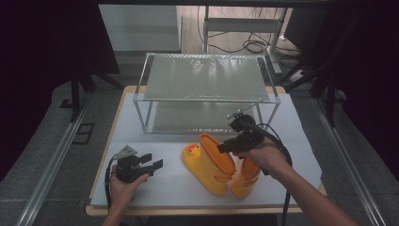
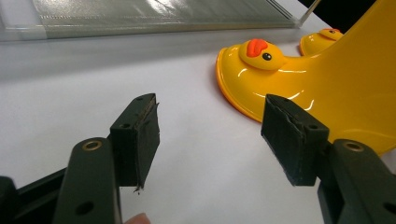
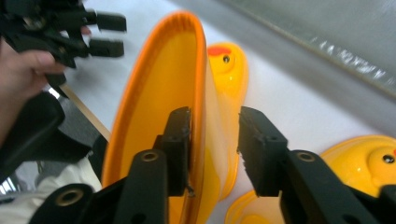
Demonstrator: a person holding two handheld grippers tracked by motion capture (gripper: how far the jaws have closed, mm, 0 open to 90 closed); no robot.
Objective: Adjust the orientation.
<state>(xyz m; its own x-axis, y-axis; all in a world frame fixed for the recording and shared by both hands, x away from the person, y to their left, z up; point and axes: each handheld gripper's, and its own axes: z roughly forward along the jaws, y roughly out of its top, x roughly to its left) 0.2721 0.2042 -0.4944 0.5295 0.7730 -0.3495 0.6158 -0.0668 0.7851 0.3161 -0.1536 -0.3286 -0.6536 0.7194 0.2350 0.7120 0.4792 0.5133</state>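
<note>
At the lower left of the high view, the left gripper (image 1: 154, 160) is held low over the white table (image 1: 301, 127), its jaws spread wide and empty, pointed toward the boots. Right of centre, the right gripper (image 3: 215, 149) is angled down over the near boot (image 1: 211, 162), its jaws partly open astride the orange-trimmed rim, one inside the shaft and one outside. A glossy yellow duck face is seen on the toe. The second boot (image 1: 245, 178) stands just beside it.
</note>
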